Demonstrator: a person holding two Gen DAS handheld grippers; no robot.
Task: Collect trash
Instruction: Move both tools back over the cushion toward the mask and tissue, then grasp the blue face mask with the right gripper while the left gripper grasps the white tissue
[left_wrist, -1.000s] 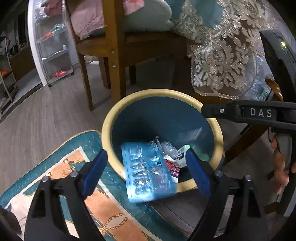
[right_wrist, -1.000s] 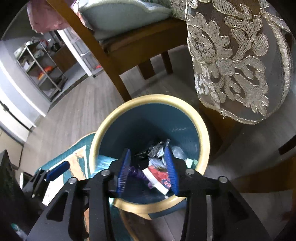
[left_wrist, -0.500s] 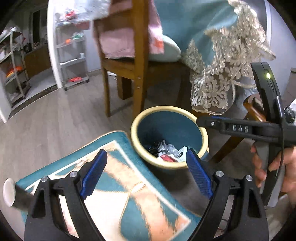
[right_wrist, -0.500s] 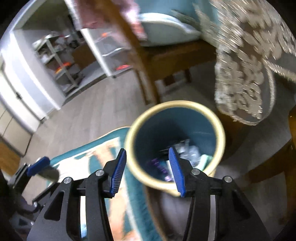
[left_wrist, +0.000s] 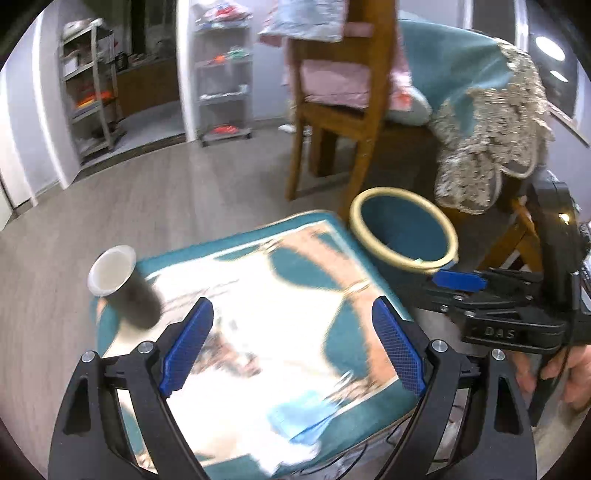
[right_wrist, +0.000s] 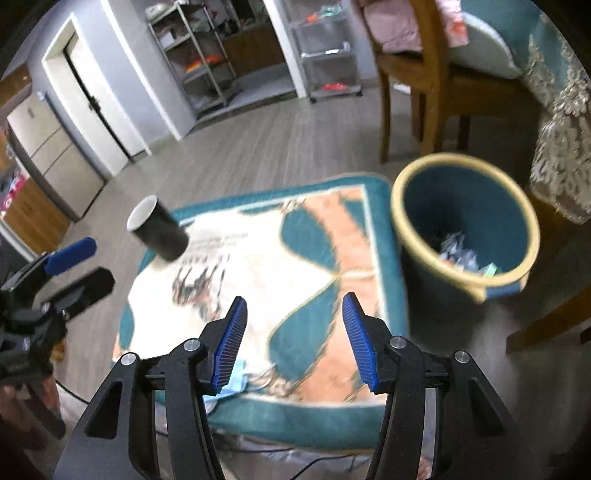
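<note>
A teal trash bin (left_wrist: 404, 236) with a cream rim stands on the floor beside a patterned rug (left_wrist: 258, 314); in the right wrist view the bin (right_wrist: 465, 221) holds several wrappers. A black paper cup (left_wrist: 122, 286) lies on its side at the rug's far left corner, also in the right wrist view (right_wrist: 159, 230). A light blue face mask (left_wrist: 299, 417) lies on the rug's near edge, and shows in the right wrist view (right_wrist: 236, 380). My left gripper (left_wrist: 291, 347) is open and empty above the rug. My right gripper (right_wrist: 293, 339) is open and empty.
A wooden chair (left_wrist: 332, 110) and a table with a lace cloth (left_wrist: 487, 147) stand behind the bin. Metal shelves (left_wrist: 221, 74) line the far wall. Grey wood floor surrounds the rug. A cable runs under the rug's near edge.
Both grippers have pulled back and up from over the bin to above the rug. The blue blister pack has dropped into the bin. The cup and mask have come into view.
</note>
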